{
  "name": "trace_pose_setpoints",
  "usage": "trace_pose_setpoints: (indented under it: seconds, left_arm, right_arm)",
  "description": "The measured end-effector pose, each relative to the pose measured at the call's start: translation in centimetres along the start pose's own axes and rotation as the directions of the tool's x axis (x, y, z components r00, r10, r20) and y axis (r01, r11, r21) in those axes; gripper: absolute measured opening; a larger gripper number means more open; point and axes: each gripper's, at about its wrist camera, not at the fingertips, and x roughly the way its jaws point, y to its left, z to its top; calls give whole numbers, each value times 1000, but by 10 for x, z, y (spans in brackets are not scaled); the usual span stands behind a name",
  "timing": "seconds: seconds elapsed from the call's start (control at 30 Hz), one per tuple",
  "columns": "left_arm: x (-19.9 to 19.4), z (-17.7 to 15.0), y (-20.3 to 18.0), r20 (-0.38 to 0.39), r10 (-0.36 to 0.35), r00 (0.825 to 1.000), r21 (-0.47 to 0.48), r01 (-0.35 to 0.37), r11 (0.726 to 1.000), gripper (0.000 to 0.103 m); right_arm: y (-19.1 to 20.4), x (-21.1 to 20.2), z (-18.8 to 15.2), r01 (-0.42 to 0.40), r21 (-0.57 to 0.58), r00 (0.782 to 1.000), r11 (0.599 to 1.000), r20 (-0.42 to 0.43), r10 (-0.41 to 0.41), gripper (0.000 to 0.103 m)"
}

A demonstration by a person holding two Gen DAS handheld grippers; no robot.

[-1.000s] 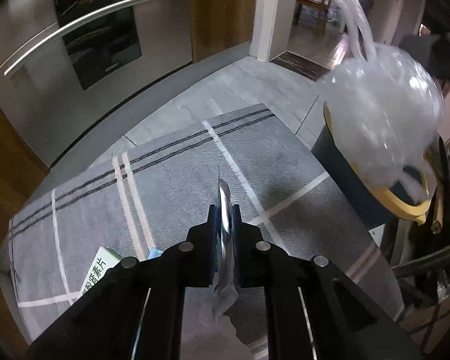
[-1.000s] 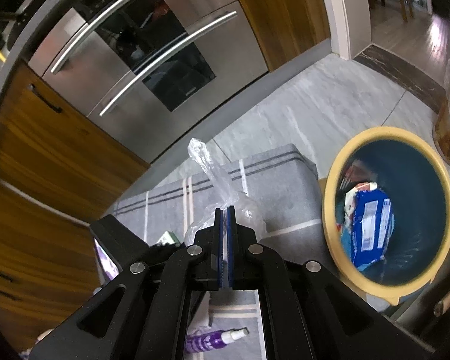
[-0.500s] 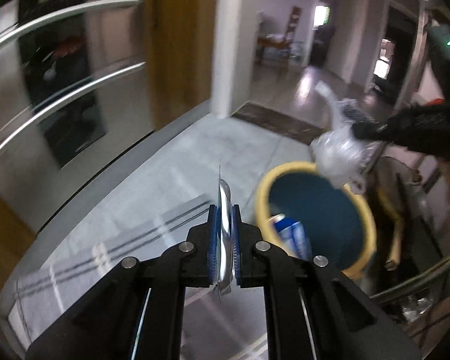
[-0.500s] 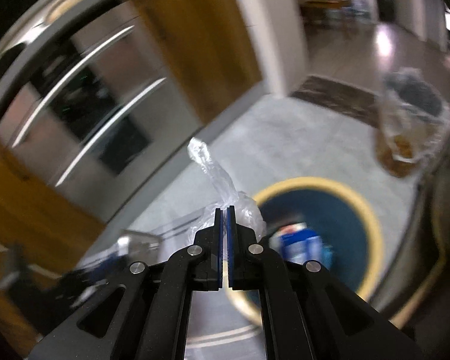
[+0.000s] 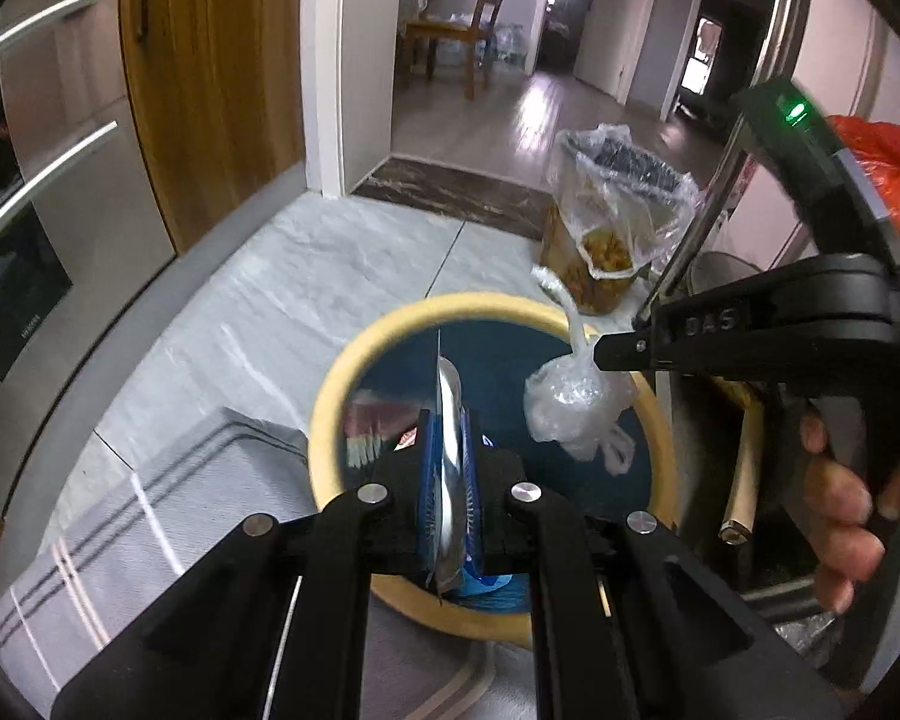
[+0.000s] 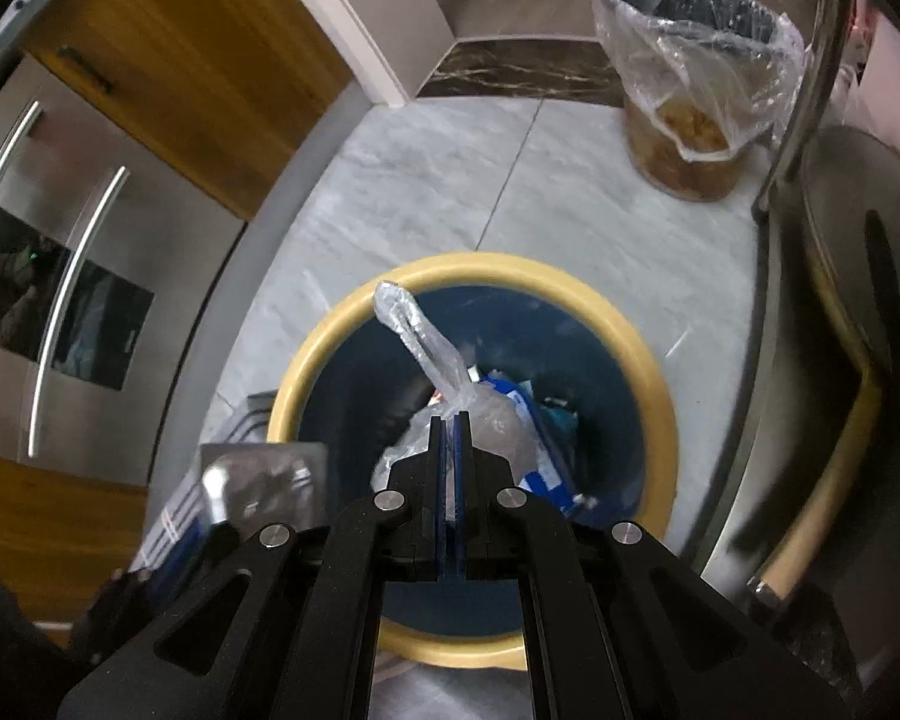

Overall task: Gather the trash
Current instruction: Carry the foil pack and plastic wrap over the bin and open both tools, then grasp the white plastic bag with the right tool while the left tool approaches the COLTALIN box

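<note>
Hanging over the bin (image 6: 642, 324), both tools pinch trash: left a foil wrapper (image 5: 448, 420), right a plastic bag (image 6: 450, 384).

A shiny silver wrapper (image 5: 448, 420) stands on edge over the yellow-rimmed blue bin (image 5: 354, 360). A crumpled clear plastic bag (image 5: 576, 402) hangs above the bin too.

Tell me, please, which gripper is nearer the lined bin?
Right. The right gripper hangs over the far side of the yellow-rimmed bin, toward the lined bin; the left gripper sits farther back.
</note>
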Motion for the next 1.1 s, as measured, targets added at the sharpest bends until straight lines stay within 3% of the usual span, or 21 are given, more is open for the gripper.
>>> trace_pose_setpoints:
  seconds: [0.23,0.4,0.6,0.67,0.77,0.8,0.87,0.97,1.1]
  left_arm:
    - [20,-9,3,-40,21,999,-11,-21,1000,9]
    - [24,-13,7,-52,23,998,-31,-25,999,16]
    - [15,-17,15,-49,29,998,-48,-31,998,37]
    - [11,-18,17,-42,44,998,-50,-46,998,49]
    - [4,-20,25,-28,59,998,-70,-61,996,57]
    - [1,-21,28,-27,64,998,-81,-66,995,59]
    - [-3,-23,33,-25,78,997,-97,-80,992,73]
    - [-14,-27,41,-18,107,994,-113,-109,988,82]
    - [-39,-33,57,-5,142,990,-129,-142,981,89]
  right_arm:
    - [-1,0,0,9,9,1000,1000,-2,-9,10]
    - [3,-3,2,5,12,1000,1000,9,-5,23]
    - [7,-7,3,-12,6,1000,1000,27,11,42]
    - [7,-9,3,-10,5,999,1000,40,9,57]
    - [10,-14,4,-9,-3,998,1000,61,9,75]
    - [10,-15,4,-8,-7,998,1000,67,9,77]
    - [14,-19,4,5,-22,996,1000,85,-3,82]
    - [23,-25,3,2,-55,994,998,111,4,90]
    - [44,-34,-3,-15,-108,989,994,141,31,95]
